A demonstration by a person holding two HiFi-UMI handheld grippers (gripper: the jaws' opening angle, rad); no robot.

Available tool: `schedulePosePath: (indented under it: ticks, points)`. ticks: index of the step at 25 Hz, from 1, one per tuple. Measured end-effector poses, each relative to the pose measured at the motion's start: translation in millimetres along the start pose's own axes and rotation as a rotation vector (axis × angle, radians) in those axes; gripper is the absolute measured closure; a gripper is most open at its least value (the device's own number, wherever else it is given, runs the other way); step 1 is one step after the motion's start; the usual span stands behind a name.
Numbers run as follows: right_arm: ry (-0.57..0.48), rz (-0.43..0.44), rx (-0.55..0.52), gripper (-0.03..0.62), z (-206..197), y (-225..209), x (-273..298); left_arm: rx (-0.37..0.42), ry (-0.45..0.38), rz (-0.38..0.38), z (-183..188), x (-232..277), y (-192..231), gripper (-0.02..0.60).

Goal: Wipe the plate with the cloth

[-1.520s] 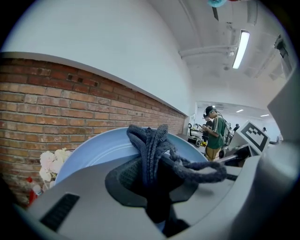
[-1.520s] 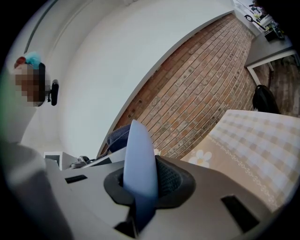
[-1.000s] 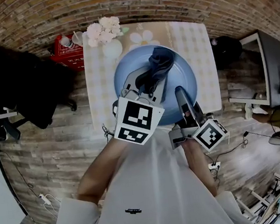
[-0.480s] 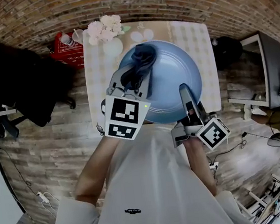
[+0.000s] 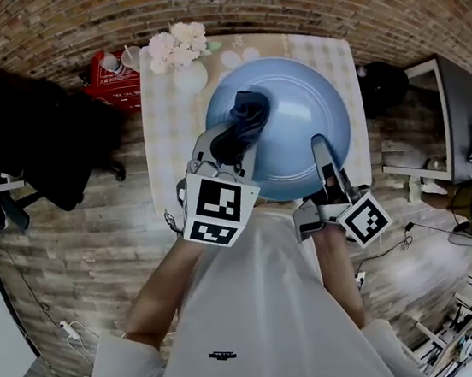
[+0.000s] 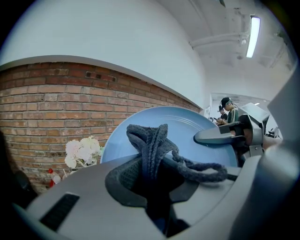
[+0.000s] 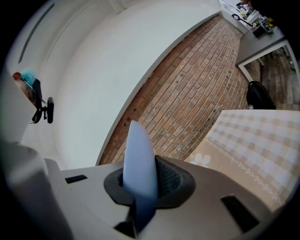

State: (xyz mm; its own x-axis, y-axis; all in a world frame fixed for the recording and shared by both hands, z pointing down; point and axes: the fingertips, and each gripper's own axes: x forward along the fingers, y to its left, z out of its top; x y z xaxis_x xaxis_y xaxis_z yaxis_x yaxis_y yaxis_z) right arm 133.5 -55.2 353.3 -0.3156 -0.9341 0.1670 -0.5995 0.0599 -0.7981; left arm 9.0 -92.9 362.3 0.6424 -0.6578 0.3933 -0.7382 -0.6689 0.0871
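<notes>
A large light-blue plate (image 5: 296, 124) is held up above the table, tilted toward me. My right gripper (image 5: 327, 171) is shut on its near right rim; in the right gripper view the plate (image 7: 139, 164) shows edge-on between the jaws. My left gripper (image 5: 229, 150) is shut on a dark knitted cloth (image 5: 243, 120), bunched and pressed against the plate's left inner face. In the left gripper view the cloth (image 6: 152, 150) sticks up from the jaws in front of the plate (image 6: 187, 129), and the right gripper (image 6: 225, 136) shows at the plate's right edge.
A table with a checked cloth (image 5: 326, 55) stands against a brick wall. A white vase of pale flowers (image 5: 180, 57) sits at its far left, close to the plate. A red crate (image 5: 109, 75) and a dark chair (image 5: 31, 141) are to the left, a grey desk (image 5: 460, 119) to the right.
The plate has risen and shifted right, tilting more toward me. My left gripper has drawn the cloth back across the plate's left side. The right gripper moved right with the rim.
</notes>
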Motion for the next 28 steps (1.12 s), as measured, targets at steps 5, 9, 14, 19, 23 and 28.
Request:
schedulePosePath:
  ticks: [5,9,14,19,23,28]
  points:
    - [-0.008,-0.002,-0.009,0.529,1.1,2.4,-0.5,-0.005,-0.02,-0.032,4.7,2.4,-21.7,0.52]
    - [-0.015,-0.003,-0.023,0.528,2.0,4.2,-1.1,-0.003,-0.035,-0.064,8.8,4.7,-37.1,0.52]
    - [-0.011,-0.005,-0.026,0.528,-4.9,8.1,-1.1,-0.011,-0.058,-0.089,18.0,4.0,-48.1,0.52]
    - [0.013,-0.001,-0.035,0.53,-15.7,12.6,-0.5,-0.023,-0.088,-0.122,32.2,4.9,-55.7,0.52]
    - [0.029,0.011,-0.043,0.528,-22.8,16.4,-2.5,-0.043,-0.115,-0.127,42.2,7.7,-48.6,0.52]
    - [0.054,0.024,-0.024,0.529,-31.6,19.8,-3.5,0.002,-0.122,-0.101,50.9,9.4,-35.3,0.52]
